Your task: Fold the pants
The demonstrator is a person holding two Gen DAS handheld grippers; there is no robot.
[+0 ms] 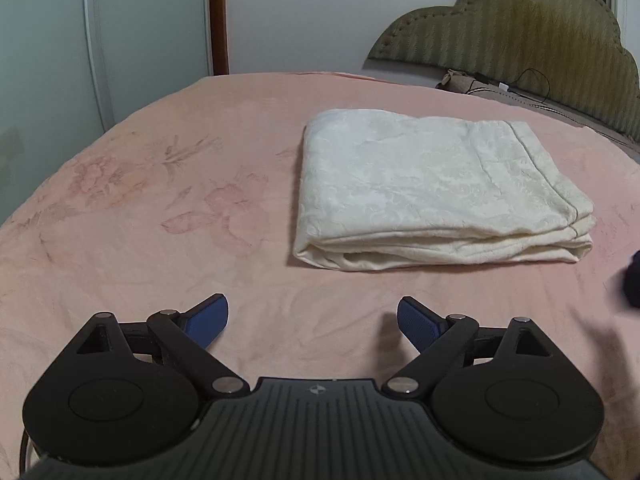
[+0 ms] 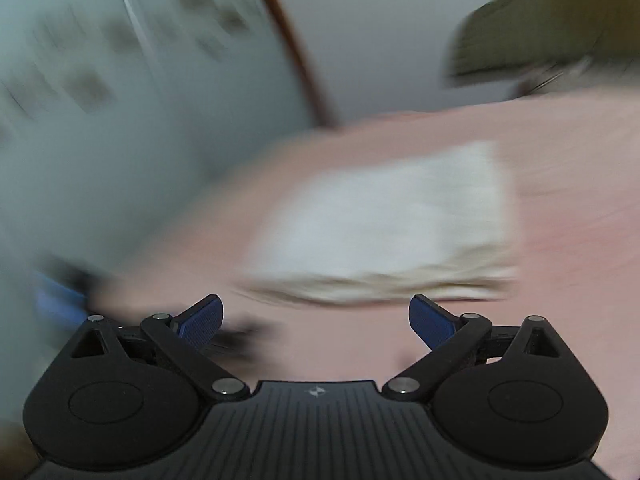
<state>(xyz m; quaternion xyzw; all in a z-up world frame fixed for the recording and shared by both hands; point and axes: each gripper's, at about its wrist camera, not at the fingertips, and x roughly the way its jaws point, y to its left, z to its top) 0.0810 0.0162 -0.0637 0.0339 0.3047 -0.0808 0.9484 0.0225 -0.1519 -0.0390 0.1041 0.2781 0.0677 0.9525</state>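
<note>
A: Two grippers, both spread wide and holding nothing. The left gripper [image 1: 313, 322] hovers low over the near part of the bed [image 1: 140, 208], blue pads [image 1: 208, 318] well apart, only pink cover between them.

B: And the pants?

A: Cream pants [image 1: 432, 192] lie on the pink cover, toward the right side of the bed and nearer the headboard [image 1: 532, 36] than the gripper. Already a squat rectangular bundle: several layers stacked, rounded fold on the left, free edges showing along the near side and at the near right corner.

B: So the folding looks finished?

A: My reading, yes, or nearly. The layers sit square, nothing trails off. The released jaws fit that; neither tool is touching the cloth.

B: Right side?

A: The right gripper [image 2: 316, 318] is likewise splayed and empty. Its view is heavily smeared, so detail is poor. A pale block, surely the pants, sits ahead of it on the bed. A dark and blue smear at the left edge is possibly the other tool; cannot confirm.

B: Anything else?

A: A dark shape [image 1: 632, 280] at the right edge of the left view, cut off by the frame. Cables lie at the foot of the headboard, well clear of the bundle.

B: Risk?

A: Soft cover; a nudge could skew the top layer. If tidying is wanted, pressing the near right corner seems the likely touch.
</note>
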